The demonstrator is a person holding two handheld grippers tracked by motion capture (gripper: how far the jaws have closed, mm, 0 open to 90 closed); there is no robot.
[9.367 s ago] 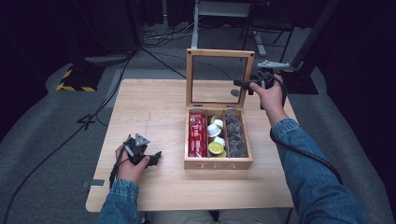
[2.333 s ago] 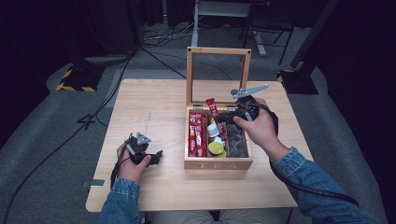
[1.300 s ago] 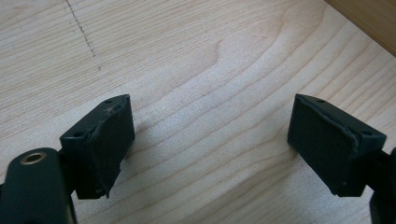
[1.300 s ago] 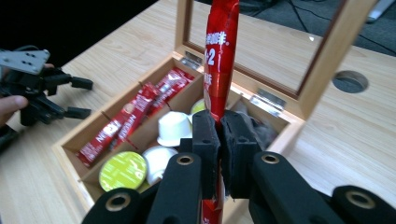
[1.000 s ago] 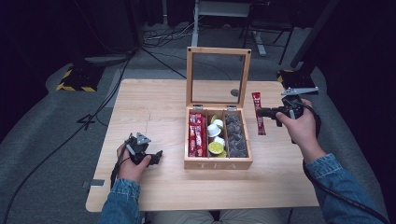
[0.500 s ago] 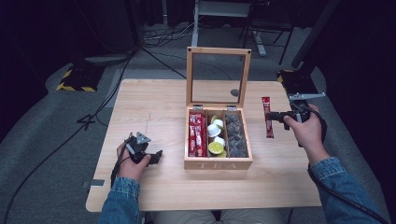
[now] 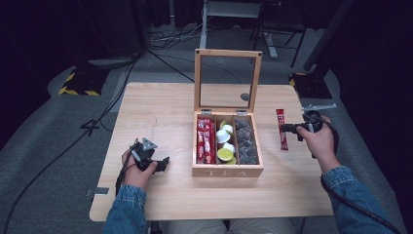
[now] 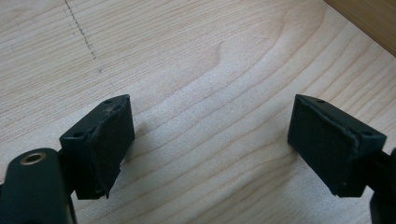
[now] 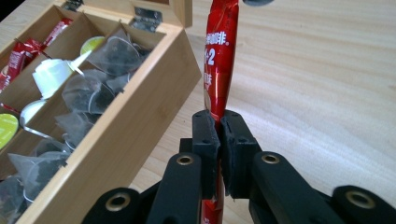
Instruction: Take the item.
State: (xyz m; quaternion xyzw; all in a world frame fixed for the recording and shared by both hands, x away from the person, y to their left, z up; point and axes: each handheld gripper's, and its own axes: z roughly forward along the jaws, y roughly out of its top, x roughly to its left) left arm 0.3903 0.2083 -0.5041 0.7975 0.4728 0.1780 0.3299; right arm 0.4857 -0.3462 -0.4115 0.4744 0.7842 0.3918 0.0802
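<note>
The right claw [image 9: 219,140] is clenched on a red stick sachet [image 9: 218,60], its pads pinching the packet near 1 end so the long axis runs straight out ahead of the jaws. In the high view the sachet [image 7: 282,128] lies lengthwise just over the desk [image 7: 160,105], right of the open wooden tea box [image 7: 227,171] and apart from it. The likely next move is setting it flat there. The left claw [image 8: 205,149] rests released on the far side of the box, jaws wide over bare wood.
</note>
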